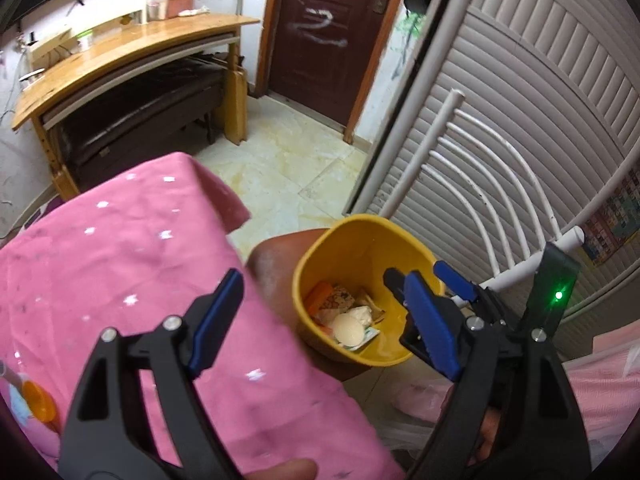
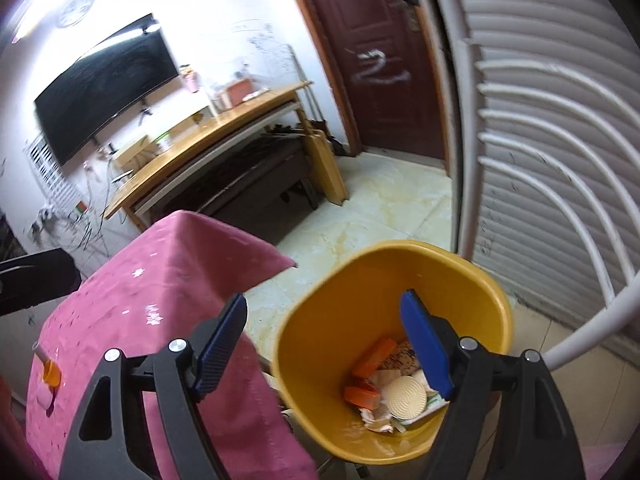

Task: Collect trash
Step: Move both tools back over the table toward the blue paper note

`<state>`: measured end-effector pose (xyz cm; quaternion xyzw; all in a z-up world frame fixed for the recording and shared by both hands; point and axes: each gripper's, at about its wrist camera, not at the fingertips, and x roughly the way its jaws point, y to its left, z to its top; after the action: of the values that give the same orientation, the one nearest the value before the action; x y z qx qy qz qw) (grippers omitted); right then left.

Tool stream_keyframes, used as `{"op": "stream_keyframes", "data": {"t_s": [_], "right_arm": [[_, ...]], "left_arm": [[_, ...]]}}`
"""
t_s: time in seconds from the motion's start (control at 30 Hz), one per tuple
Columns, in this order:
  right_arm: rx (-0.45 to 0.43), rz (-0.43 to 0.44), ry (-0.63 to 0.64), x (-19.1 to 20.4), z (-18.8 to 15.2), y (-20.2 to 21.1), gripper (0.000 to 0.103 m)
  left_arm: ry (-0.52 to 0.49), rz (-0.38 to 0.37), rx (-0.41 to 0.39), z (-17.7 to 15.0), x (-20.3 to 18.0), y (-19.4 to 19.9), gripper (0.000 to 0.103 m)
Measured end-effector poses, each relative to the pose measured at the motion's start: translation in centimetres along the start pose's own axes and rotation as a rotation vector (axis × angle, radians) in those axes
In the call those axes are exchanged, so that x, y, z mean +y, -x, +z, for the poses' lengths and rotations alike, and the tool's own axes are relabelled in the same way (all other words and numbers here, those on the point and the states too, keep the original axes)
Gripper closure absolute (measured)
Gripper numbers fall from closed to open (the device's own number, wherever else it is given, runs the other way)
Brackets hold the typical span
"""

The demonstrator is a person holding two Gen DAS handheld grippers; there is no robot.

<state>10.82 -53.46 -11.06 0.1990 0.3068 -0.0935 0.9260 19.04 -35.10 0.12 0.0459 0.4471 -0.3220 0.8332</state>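
We see the yellow bin (image 2: 394,354) on the floor right of the pink-covered table (image 2: 160,320), holding wrappers and a pale round disc (image 2: 407,401). Both the left gripper (image 1: 324,316) and right gripper (image 2: 324,346) stand released, gripping nothing. The right gripper's finger (image 2: 426,346) hides part of the trash; an orange item (image 1: 38,400) at the table's near left is blurred.

A home living room: wall television (image 2: 104,88), wooden desk (image 1: 132,56), door (image 1: 332,36).
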Motion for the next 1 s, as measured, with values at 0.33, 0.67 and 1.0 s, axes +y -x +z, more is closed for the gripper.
{"op": "stream_keyframes", "data": {"t_s": [0.33,0.67,1.0], "right_arm": [[-0.002,0.106,0.117,8.5,0.0,-0.2,0.030],[0.017,0.162,0.224,15.5,-0.2,-0.9,0.030],[0.058,0.202,0.312,20.9,-1.5,-1.8,0.030]], "left_arm": [[0.097,0.087,-0.069,-1.1,6.5,4.6,0.024],[0.168,0.144,-0.117,-2.7,11.7,7.7,0.024],[0.231,0.211,-0.144,-4.1,16.7,10.4,0.020]]}}
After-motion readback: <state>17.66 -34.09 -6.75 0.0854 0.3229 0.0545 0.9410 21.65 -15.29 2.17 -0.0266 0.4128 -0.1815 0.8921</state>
